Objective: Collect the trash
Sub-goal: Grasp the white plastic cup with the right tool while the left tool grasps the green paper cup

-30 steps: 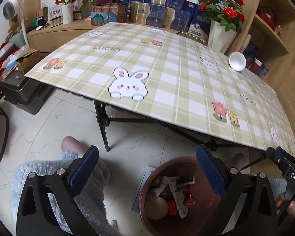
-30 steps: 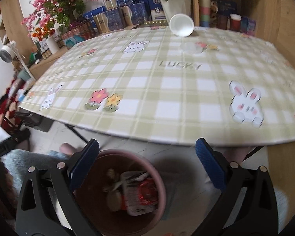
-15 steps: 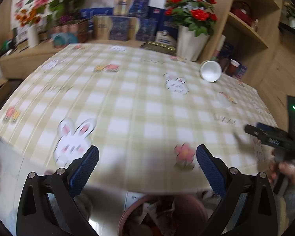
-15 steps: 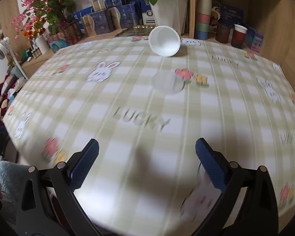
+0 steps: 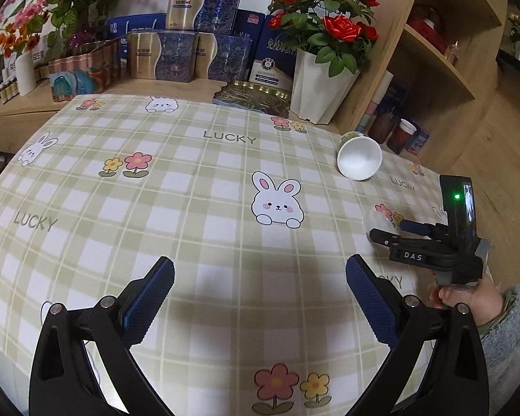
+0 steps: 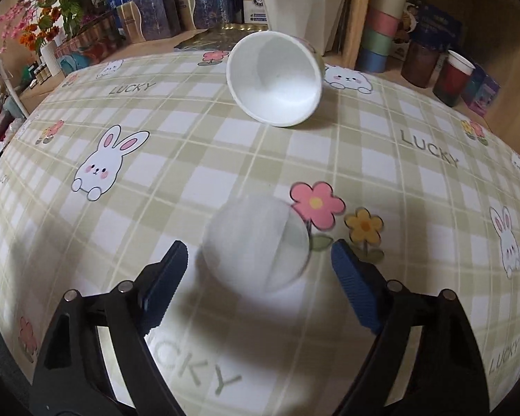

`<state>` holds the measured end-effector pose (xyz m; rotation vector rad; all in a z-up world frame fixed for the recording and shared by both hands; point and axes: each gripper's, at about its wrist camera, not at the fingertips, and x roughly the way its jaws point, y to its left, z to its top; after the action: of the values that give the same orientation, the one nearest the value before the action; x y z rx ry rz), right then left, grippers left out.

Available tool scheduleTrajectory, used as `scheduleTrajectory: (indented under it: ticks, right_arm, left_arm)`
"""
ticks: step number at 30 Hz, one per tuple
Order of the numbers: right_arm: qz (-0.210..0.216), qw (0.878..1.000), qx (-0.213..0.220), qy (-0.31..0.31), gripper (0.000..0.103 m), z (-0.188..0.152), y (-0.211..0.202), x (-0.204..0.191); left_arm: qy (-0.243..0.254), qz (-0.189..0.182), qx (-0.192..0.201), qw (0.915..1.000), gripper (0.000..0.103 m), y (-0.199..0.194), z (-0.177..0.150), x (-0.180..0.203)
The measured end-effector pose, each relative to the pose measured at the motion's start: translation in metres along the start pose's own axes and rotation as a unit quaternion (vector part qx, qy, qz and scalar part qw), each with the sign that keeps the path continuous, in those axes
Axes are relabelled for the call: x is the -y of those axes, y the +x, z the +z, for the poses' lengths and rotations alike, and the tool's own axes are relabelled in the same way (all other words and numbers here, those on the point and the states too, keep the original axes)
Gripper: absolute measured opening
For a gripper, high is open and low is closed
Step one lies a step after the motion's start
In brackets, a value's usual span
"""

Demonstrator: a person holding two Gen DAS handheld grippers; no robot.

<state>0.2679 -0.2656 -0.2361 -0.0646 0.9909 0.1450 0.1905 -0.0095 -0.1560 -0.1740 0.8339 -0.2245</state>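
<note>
Nearest to us, our right gripper (image 6: 256,270) hangs over the table (image 6: 190,159) with its jaws spread wide, and a clear plastic cup (image 6: 256,242) lies on its side between the blue pads, touching neither as far as we can tell (it is blurred and see-through, so its edges are hard to place). Just beside the cup's right edge are a printed pink flower and a yellow one on the checked cloth. Our left gripper (image 5: 260,298) is likewise spread wide and holds nothing, over bare cloth near the table's front edge.

Farther back a white paper cup (image 6: 277,79) lies tipped over, its mouth toward us, and we see nothing inside it. Nothing stands between it and the clear cup.

Past the far edge stands a white pot of red roses (image 5: 320,86), with dark blue and gold boxes (image 5: 176,55) stacked to its left and a gold tray (image 5: 253,98) lying flat in front of them. On the wooden shelf (image 5: 433,59) to the right, a stack of coloured paper cups (image 6: 378,38) stands upright beside a red cup (image 6: 454,76).
</note>
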Motion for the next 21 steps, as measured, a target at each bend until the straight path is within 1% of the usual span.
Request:
scheduleTrajectory:
  ticks: [3, 5, 8, 9, 10, 13, 15, 16, 18, 20, 21]
  right_arm:
    - [-0.013, 1.0, -0.005, -0.019, 0.082, 0.003, 0.008, -0.005]
    - [-0.014, 1.0, 0.005, -0.027, 0.081, 0.0, 0.007, -0.007]
    - [0.009, 1.0, 0.012, -0.009, 0.074, -0.004, 0.006, -0.001]
    - [0.01, 1.0, 0.014, -0.01, 0.07, -0.004, 0.005, -0.002]
    - [0.014, 1.0, 0.017, -0.011, 0.067, -0.005, 0.004, -0.003]
    - [0.02, 0.999, 0.029, -0.009, 0.067, -0.01, 0.0, -0.002]
    - [0.021, 0.998, 0.057, 0.007, 0.067, -0.011, -0.008, 0.003]
    - [0.023, 0.996, 0.08, 0.021, 0.067, -0.012, -0.016, 0.008]
    - [0.02, 0.993, 0.106, 0.046, 0.067, -0.016, -0.024, 0.017]
    - [0.022, 0.986, 0.135, 0.094, 0.067, -0.023, -0.034, 0.034]
    - [0.021, 0.983, 0.143, 0.114, 0.067, -0.027, -0.037, 0.04]
  left_arm:
    - [0.001, -0.001, -0.006, 1.0, 0.097, 0.011, 0.005, 0.003]
    - [-0.002, -0.004, -0.01, 0.9999, 0.097, 0.017, 0.006, 0.004]
    - [-0.004, -0.01, -0.017, 0.9998, 0.097, 0.024, 0.007, 0.007]
    - [-0.003, -0.01, -0.019, 0.9998, 0.097, 0.026, 0.006, 0.008]
    - [0.0, -0.01, -0.021, 0.9997, 0.097, 0.029, 0.007, 0.01]
    - [0.007, -0.012, -0.025, 0.9996, 0.097, 0.037, 0.007, 0.016]
    - [0.009, -0.014, -0.029, 0.9994, 0.097, 0.042, 0.009, 0.02]
    - [0.009, -0.017, -0.03, 0.9994, 0.097, 0.045, 0.01, 0.023]
    - [0.013, -0.023, -0.033, 0.9991, 0.097, 0.052, 0.015, 0.028]
    - [0.024, -0.037, -0.033, 0.9985, 0.097, 0.059, 0.023, 0.038]
    - [0.028, -0.043, -0.031, 0.9982, 0.097, 0.062, 0.027, 0.042]
